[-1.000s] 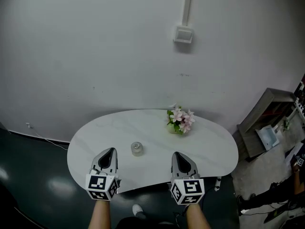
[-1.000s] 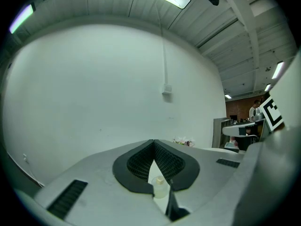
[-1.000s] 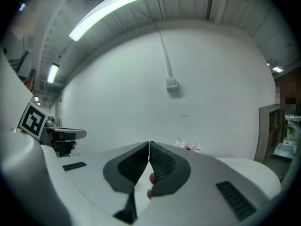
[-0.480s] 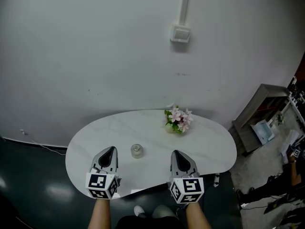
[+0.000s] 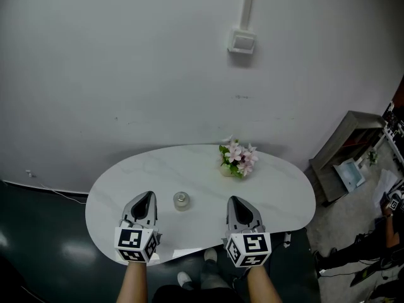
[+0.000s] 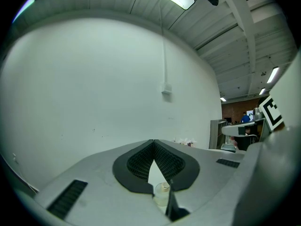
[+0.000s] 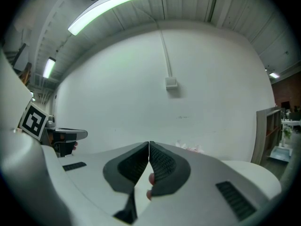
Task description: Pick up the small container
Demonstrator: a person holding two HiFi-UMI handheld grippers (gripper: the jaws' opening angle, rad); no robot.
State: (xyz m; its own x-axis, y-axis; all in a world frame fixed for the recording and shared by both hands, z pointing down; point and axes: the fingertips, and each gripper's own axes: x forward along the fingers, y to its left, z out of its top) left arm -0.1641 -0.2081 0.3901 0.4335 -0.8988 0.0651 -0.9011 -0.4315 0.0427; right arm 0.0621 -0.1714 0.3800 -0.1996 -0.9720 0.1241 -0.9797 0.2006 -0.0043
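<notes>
The container (image 5: pixel 182 200), small and clear with a pale lid, stands upright on the white oval table (image 5: pixel 278 201), in the front half and a little left of the middle. It is between the two grippers but nearer to the left one, and nothing touches it. The left gripper (image 5: pixel 146 197) is held over the front edge of the table, just beside the container on its left. In the left gripper view its jaws are pressed together at the tips with nothing between them (image 6: pixel 154 143). In that view the container (image 6: pixel 162 192) shows low in the narrow gap under the tips, beyond the jaws and not in a grip. The right gripper (image 5: pixel 235 200) is over the front edge on the other side, further from the container. In the right gripper view its jaws also meet at the tips and hold nothing (image 7: pixel 149 144). A small bunch of pink flowers (image 5: pixel 238 159) stands near the back edge of the table, well apart from the container. Behind the table is a plain white wall with a small box (image 5: pixel 242 41) high up, and a grey shelf (image 5: pixel 353 145) stands at the right.
</notes>
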